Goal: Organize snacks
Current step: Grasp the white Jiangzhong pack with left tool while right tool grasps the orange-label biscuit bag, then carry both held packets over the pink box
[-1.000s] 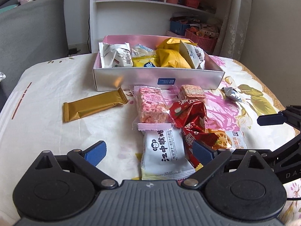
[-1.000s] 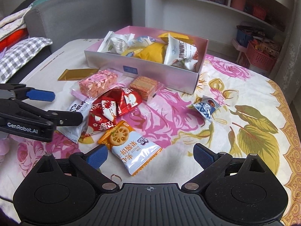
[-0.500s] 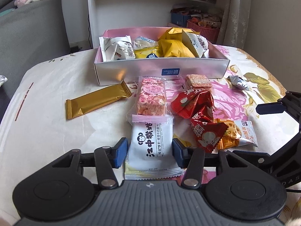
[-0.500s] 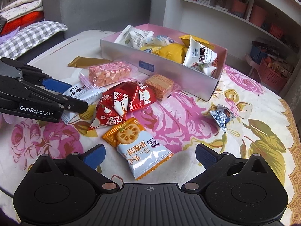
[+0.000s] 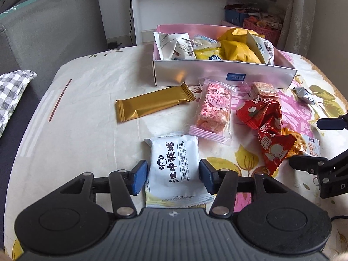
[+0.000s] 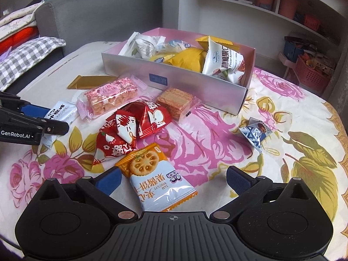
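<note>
The near end of the white biscuit packet (image 5: 175,165) is cut off under the body of the left gripper (image 5: 173,175), and in the right wrist view most of that packet (image 6: 61,113) is hidden behind the left gripper's arm. The gold bar (image 6: 90,82) is partly covered there by the pink rice-crisp pack (image 6: 111,96). The box's (image 5: 217,74) contents overlap, so the packets deep inside cannot be told apart. The left fingers (image 5: 139,177) are narrowed around the white packet, one blue pad at each long edge; whether they press it firmly cannot be told. The packet lies flat on the flowered cloth of the worktop (image 5: 82,117), just in front of the pink pack (image 5: 214,109). The right gripper (image 6: 173,179) has its fingers (image 6: 238,178) spread wide, holding nothing; the orange-and-blue jam biscuit pack (image 6: 156,180) lies between them, apart from both pads. Red packets (image 6: 130,128) sit just beyond it, a wafer pack (image 6: 176,101) near the box wall, a small blue-patterned sweet (image 6: 254,132) well to the right.
</note>
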A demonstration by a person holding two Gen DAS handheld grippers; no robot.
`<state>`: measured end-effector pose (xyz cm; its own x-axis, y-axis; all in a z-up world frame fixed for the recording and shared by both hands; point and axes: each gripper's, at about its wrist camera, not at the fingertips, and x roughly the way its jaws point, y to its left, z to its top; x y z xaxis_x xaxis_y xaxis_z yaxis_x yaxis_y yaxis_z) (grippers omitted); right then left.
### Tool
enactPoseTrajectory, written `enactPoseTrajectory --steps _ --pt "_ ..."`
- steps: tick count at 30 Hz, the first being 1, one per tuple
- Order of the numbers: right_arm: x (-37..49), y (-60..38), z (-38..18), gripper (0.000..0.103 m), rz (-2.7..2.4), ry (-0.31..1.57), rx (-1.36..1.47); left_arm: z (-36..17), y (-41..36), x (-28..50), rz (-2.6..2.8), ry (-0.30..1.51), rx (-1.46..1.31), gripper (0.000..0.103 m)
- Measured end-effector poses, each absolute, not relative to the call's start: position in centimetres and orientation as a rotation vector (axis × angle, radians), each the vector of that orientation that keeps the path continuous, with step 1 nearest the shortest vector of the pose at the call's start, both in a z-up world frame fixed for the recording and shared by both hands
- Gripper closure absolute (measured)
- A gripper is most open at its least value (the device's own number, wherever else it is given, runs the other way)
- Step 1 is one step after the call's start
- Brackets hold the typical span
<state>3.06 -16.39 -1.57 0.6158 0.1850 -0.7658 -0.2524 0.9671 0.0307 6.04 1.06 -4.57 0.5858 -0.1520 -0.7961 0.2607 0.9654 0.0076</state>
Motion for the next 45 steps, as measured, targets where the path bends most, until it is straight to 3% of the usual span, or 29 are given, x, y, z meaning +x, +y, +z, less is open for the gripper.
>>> enactPoseTrajectory --steps 5,8,11,14,19,21,45 --pt "3.1 -16.3 -1.5 0.002 0.251 0.872 -0.085 -4.7 1.0 6.1 -0.266 0.911 0.113 0.046" --pt "3.1 -16.1 -1.5 0.003 0.256 0.87 -0.09 -4.7 0.8 6.2 -0.271 0.912 0.116 0.046" --pt "3.1 -16.0 -1.3 0.011 0.276 0.876 -0.077 -4.6 0.8 6.1 -0.27 0.914 0.113 0.05" --pt "3.0 -15.8 -0.9 0.025 0.305 0.881 -0.067 -4.6 0.9 6.1 -0.272 0.916 0.112 0.056" --pt "2.7 -14.9 -0.4 0.058 0.35 0.883 -0.079 -4.4 0.9 6.1 -0.272 0.924 0.1 0.059" --pt "2.7 -14.6 -0.3 0.062 0.357 0.884 -0.088 -4.4 0.9 6.2 -0.274 0.926 0.095 0.06" --pt "2.7 -16.0 2.1 0.065 0.301 0.869 -0.009 -2.4 1.2 6.0 -0.294 0.897 0.051 0.06"
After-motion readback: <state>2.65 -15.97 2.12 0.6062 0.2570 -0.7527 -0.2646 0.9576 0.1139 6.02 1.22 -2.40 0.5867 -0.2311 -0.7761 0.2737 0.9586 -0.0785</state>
